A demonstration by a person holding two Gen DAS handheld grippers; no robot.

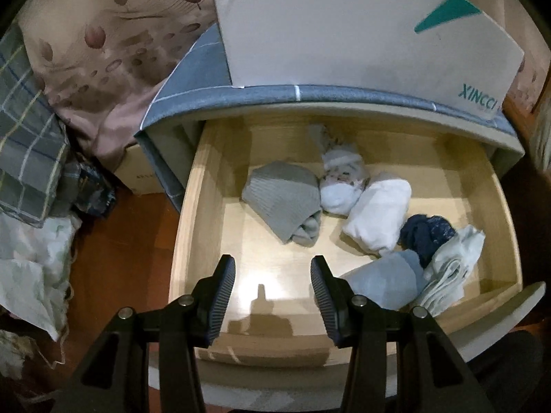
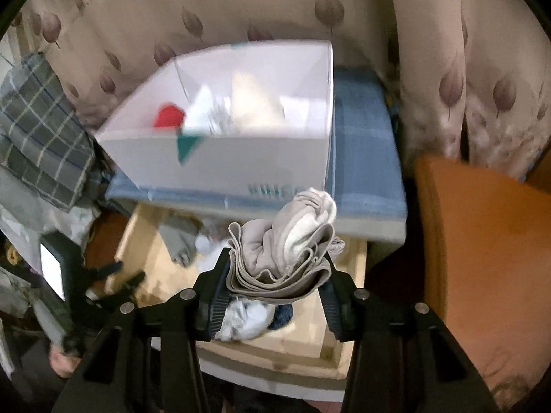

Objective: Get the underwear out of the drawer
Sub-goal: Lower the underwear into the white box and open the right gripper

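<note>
Risk is slippage: our right gripper (image 2: 275, 272) pinches folded beige underwear (image 2: 286, 251) above the drawer's (image 1: 210, 186) front edge; our left gripper (image 1: 273, 296) hovers half-open, empty.

Both tools share one build. The left gripper (image 1: 273, 278) is matte black plastic: two angular arms, each with a long slot-shaped cutout near its base, run forward to a pair of fingers (image 1: 224, 296). Round silver screw heads sit at the joints, two on each side. The inner faces of the fingers carry dark blue-black pads with fine ribbing across them. The right gripper (image 2: 277, 280) has the same black arms, silver screws and ribbed pads (image 2: 217, 309). Seen from the right wrist camera, the left tool is a blurred black frame carrying a small bright white rectangular panel (image 2: 51, 272), with a hand (image 2: 63, 361) at its lower end.
</note>
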